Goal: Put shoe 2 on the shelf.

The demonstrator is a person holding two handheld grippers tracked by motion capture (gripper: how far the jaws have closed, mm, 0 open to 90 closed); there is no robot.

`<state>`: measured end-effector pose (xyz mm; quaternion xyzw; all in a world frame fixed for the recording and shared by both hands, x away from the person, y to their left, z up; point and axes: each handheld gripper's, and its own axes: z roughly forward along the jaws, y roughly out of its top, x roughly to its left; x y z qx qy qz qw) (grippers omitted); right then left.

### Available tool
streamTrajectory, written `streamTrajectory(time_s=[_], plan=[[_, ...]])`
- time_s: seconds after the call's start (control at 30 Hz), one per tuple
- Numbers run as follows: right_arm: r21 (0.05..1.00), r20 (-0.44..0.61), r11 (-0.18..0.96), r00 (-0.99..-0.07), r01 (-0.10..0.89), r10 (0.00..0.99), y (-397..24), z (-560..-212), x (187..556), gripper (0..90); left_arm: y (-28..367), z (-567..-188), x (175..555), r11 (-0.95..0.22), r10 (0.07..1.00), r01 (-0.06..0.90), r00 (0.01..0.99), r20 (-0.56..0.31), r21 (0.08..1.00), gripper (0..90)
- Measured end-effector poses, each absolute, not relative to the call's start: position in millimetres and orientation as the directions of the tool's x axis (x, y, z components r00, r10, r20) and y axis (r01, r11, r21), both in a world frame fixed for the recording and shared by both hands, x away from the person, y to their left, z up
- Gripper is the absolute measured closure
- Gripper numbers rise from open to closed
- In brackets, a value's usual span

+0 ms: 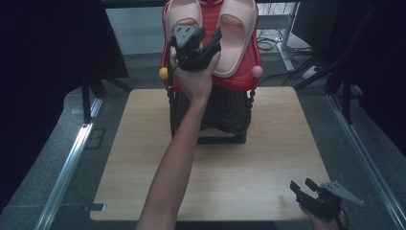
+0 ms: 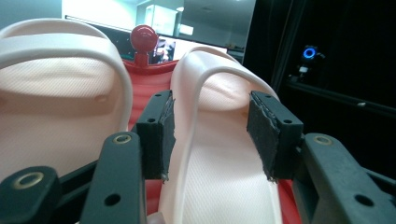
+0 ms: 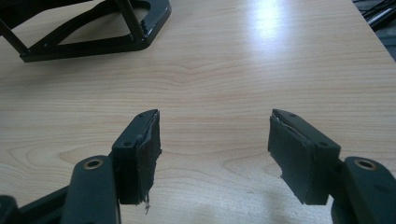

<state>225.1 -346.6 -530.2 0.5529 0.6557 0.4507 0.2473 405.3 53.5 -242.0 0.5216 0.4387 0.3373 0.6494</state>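
Two pale pink slippers lean on a red ribbed rack (image 1: 211,21) atop a black stand (image 1: 227,112) at the table's far side. The left slipper (image 1: 184,12) and the right slipper (image 1: 238,33) stand side by side. My left gripper (image 1: 216,42) is raised in front of them, between the two. In the left gripper view the left gripper (image 2: 215,135) is open, its pads on either side of the right slipper (image 2: 219,172) without pressing it; the left slipper (image 2: 56,116) lies beside. My right gripper (image 1: 301,184) rests open and empty low over the table's near right corner (image 3: 215,140).
The wooden table (image 1: 268,153) is bare around the stand, whose black base (image 3: 93,42) shows in the right gripper view. A yellow knob (image 1: 163,73) and a pink knob (image 1: 257,72) stick out at the rack's lower corners, a red knob (image 2: 143,37) at its top.
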Motion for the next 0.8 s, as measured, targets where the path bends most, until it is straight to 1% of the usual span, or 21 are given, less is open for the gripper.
streamTrajectory(time_s=[0.17,0.33,0.53,0.7,0.8], plan=[[0.861,0.170,-0.009,-0.271,0.508,0.947,-344.4,-532.3,224.6,34.3,61.8,-256.1,382.9,0.232,0.882,0.007,0.421,-0.213,0.973,51.1],[0.860,0.173,-0.009,-0.273,0.511,0.946,-344.2,-533.1,224.3,34.2,72.4,-272.3,360.3,0.239,0.861,0.017,0.459,-0.220,0.971,50.7],[0.858,0.174,-0.010,-0.272,0.514,0.946,-343.2,-533.8,225.5,34.0,87.3,-300.8,332.2,0.242,0.829,0.050,0.508,-0.233,0.969,48.5],[0.855,0.172,-0.008,-0.269,0.518,0.948,-344.0,-534.9,227.0,33.9,103.3,-327.8,319.5,0.239,0.809,0.097,0.530,-0.254,0.966,48.5],[0.854,0.173,-0.011,-0.264,0.521,0.949,-344.9,-536.0,227.7,33.8,108.8,-339.0,311.3,0.240,0.804,0.096,0.537,-0.253,0.966,48.1]])
